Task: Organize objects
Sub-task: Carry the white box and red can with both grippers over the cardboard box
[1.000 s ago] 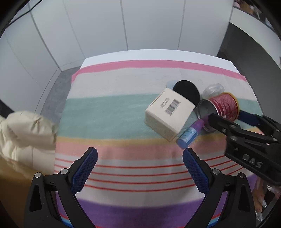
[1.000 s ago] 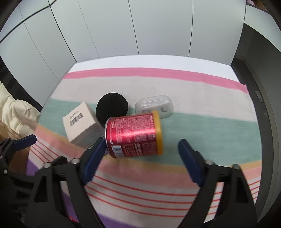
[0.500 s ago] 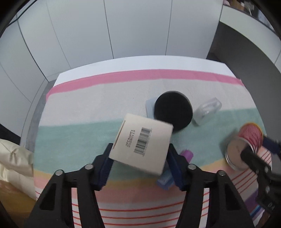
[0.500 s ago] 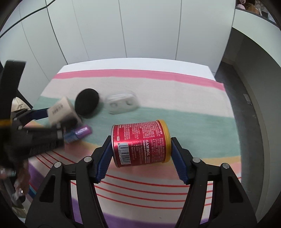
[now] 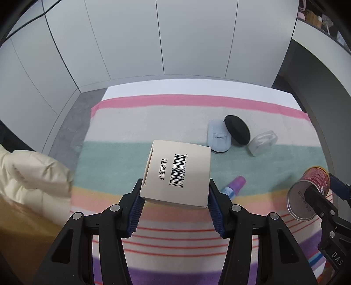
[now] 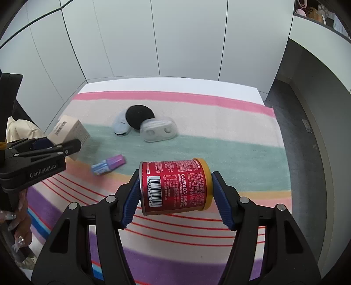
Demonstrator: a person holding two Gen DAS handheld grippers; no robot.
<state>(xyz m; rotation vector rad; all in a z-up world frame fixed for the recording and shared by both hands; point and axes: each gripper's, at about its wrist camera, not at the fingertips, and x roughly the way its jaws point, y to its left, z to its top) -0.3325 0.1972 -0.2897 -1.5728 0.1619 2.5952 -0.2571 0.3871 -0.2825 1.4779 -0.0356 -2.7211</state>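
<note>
Indoor room, domestic in look, possibly staged. Evidence: striped cloth (image 5: pixel 136 122) over a white table (image 6: pixel 153 82); plain white wall panels (image 5: pixel 186 37); grey floor (image 5: pixel 70 122); shelf with small ornaments (image 6: pixel 316 11) at upper right; cream padded jacket (image 5: pixel 33 173) at the left edge.

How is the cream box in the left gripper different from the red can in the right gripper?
The cream box is flat-sided and square-cornered; the red can is a round cylinder. The box is plain, with only a barcode and a printed code, while the can is covered in small print and has a yellow band at one end. Both are lifted clear of the striped cloth, the box clamped in the left gripper and the can, lying sideways, in the right gripper.
</note>
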